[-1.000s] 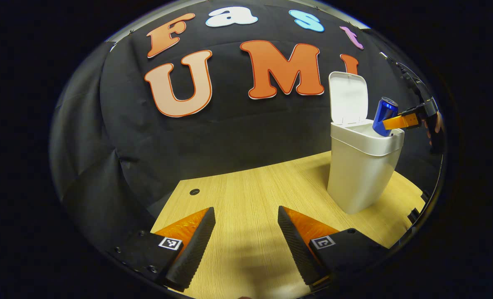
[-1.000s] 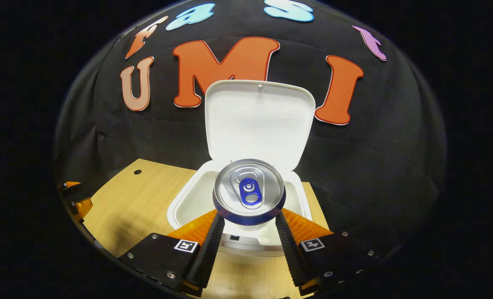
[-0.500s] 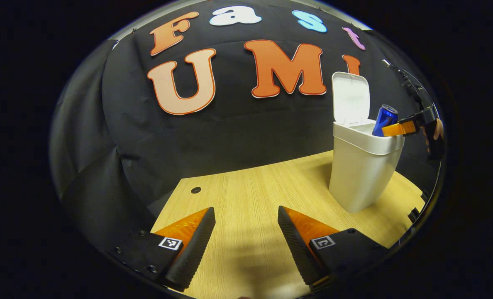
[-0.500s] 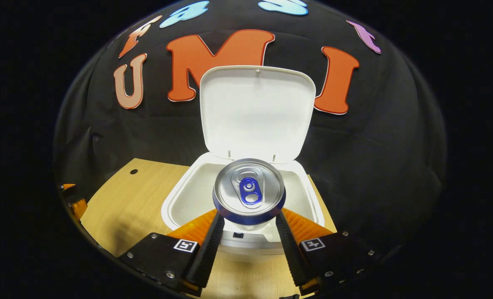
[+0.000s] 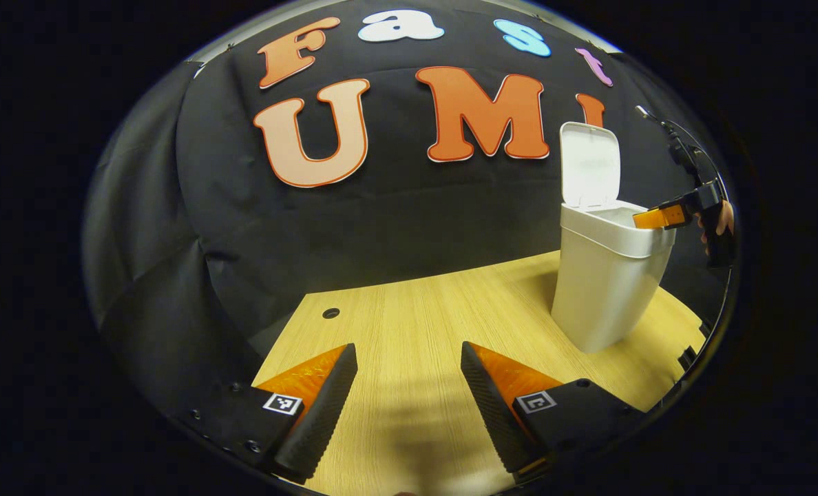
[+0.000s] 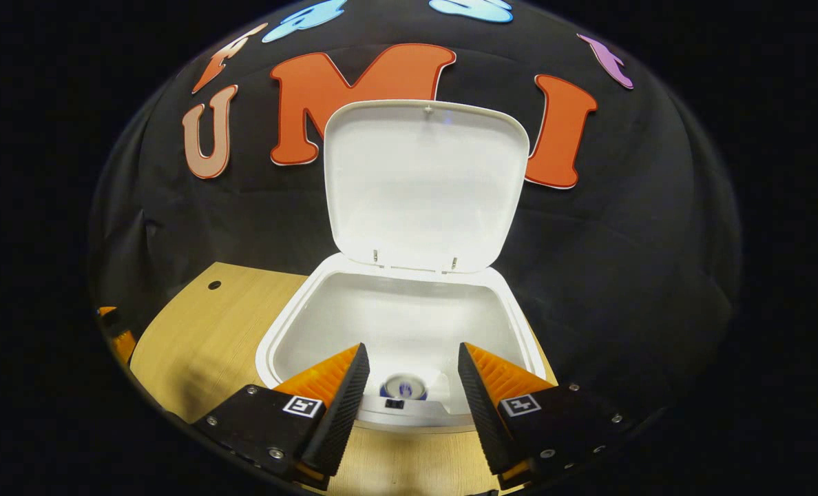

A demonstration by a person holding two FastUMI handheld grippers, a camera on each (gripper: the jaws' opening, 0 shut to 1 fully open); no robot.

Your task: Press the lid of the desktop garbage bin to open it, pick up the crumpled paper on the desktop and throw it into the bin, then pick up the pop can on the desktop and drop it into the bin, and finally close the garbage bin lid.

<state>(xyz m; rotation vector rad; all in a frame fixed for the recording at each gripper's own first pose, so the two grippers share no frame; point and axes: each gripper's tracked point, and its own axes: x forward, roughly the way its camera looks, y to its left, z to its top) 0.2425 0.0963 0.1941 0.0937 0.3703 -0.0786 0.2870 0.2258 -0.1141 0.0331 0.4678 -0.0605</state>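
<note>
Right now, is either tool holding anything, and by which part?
Nothing: both the left tool and the right tool are open, and the pop can lies inside the bin.

A: What is different now?

B: The can (image 6: 403,388) has left the right gripper (image 6: 409,386). Before, both fingers pressed it above the bin (image 6: 292,331); now it lies deep inside.

A: And the fingers?

B: They stand apart with nothing between them, over the front rim.

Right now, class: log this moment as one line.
right tongs: open over bin | pop can: inside bin | lid: up
</note>
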